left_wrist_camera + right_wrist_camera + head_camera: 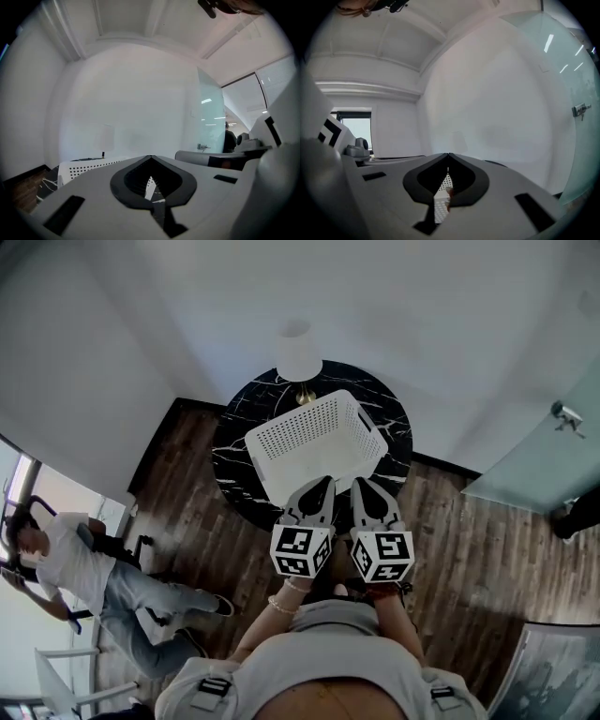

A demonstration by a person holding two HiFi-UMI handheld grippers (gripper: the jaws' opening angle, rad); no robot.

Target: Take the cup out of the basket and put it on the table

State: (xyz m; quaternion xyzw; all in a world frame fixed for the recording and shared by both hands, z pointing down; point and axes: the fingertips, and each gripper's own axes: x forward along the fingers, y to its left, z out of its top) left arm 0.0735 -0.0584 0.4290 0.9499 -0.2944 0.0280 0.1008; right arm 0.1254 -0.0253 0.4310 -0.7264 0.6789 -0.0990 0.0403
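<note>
Obs.: white perforated basket (314, 439) sits on the round black marble worktop (380, 399), centre of the head view. A white-shaded lamp (298, 352) stands just behind it, towards the top of the frame.

Left gripper (317, 497) and right gripper (371, 497) are side by side at the basket's near edge, just below frame centre. In each gripper view the jaws are pressed together at the tips. Nothing is between them, and only basket mesh shows through the gap behind.

Cup: not visible in any view. Presumably it is inside the basket, below the rim line; I cannot confirm this.

Step in hand (judgement): approach, before any grasp.
- Pick one gripper and spread its jaws before it crosses the rim.
- Tip the head view over the basket to locate the cup first.
- Come in from above and take the cup by its wall or rim, clear of the mesh.
- Rest the other gripper on the basket edge so that it does not slide.
- Bare marble shows at the right of the basket for set-down.

Writing: none legible. There are only black-and-white square markers on the cubes (302, 552). No brand is seen on the basket or lamp.
</note>
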